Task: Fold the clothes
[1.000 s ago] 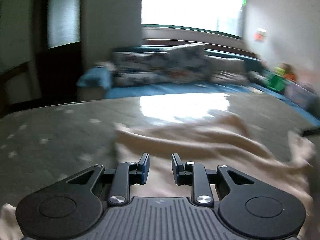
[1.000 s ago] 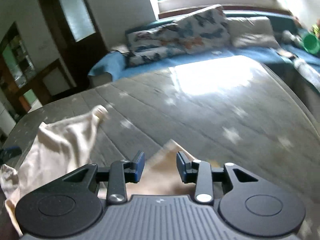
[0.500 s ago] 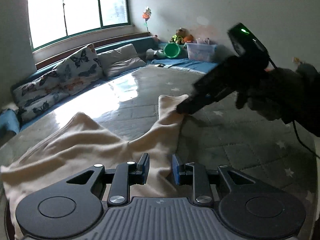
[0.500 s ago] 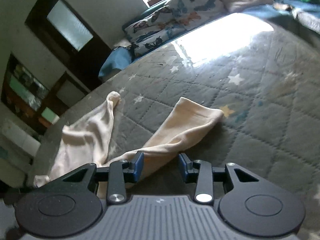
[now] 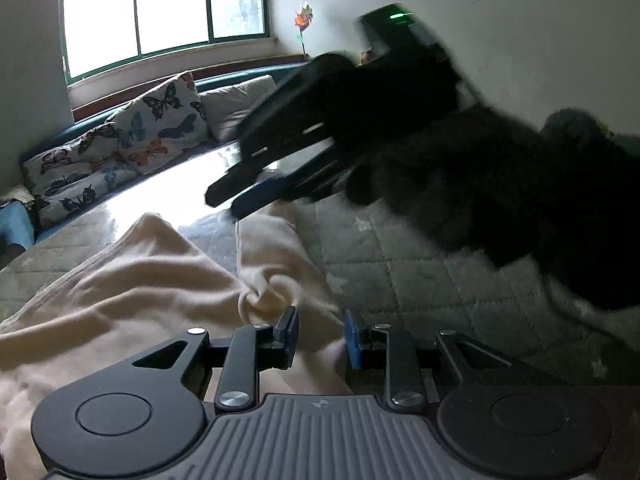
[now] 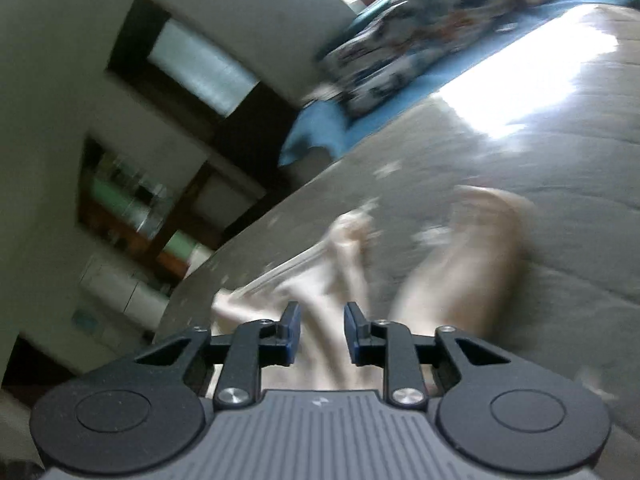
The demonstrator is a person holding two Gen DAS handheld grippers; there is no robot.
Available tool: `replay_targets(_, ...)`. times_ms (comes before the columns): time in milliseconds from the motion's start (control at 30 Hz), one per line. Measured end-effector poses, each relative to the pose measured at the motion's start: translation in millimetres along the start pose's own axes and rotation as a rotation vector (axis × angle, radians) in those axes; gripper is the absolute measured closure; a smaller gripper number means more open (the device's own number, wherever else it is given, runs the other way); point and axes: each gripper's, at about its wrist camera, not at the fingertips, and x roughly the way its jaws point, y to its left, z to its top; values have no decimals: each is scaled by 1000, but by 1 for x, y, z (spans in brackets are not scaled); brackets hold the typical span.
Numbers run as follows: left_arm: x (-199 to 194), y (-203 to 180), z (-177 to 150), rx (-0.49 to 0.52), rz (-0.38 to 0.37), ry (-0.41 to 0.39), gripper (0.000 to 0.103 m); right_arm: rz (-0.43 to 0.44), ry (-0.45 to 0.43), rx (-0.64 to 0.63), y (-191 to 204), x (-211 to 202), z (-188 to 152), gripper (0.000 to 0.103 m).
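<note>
Cream soft-knit garment (image 5: 152, 280): lies crumpled on grey quilted star-print mat (image 5: 420, 280), directly ahead of both grippers. Left gripper (image 5: 321, 338): jaws apart, fabric between them, apparently unpinched. Right gripper (image 6: 320, 334): jaws just narrowing, cloth between; blur obscures contact. Butterfly-print cushions (image 5: 160, 128) beneath window.

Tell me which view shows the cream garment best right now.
Left wrist: the garment is sharp there, crumpled on the grey mat, one end under the right gripper. Right wrist shows it only as a motion-blurred smear.
</note>
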Motion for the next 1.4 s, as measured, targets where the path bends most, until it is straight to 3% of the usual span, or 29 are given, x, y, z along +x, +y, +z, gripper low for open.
replay_targets(67,1,1,4,-17,-2,-5,75,6,22,-19,7,12,1,73)
replay_targets(167,5,5,8,-31,7,-3,75,29,-13,-30,10,0,5,73)
replay_targets(333,11,7,10,-50,-5,-12,75,-140,-105,-73,-5,-47,8,73)
replay_targets(467,23,-3,16,4,16,-6,75,-266,-124,-37,-31,-67,6,73)
replay_targets(733,62,-10,30,54,126,67,75,-251,-117,22,-48,-62,-1,73)
replay_targets(800,68,-11,34,59,155,78,81,-240,-117,29,-48,-61,-2,73)
replay_targets(833,70,-7,35,40,153,82,90,-232,-119,36,-48,-61,-2,73)
replay_targets(900,69,7,38,-36,125,69,95,-218,-126,48,-48,-61,-4,73)
replay_targets(1167,43,101,24,-533,-39,-51,96,-129,-119,123,-61,-59,-8,72)
replay_targets(1400,42,140,4,-776,-141,-55,96,-46,-104,209,-69,-28,-7,72)
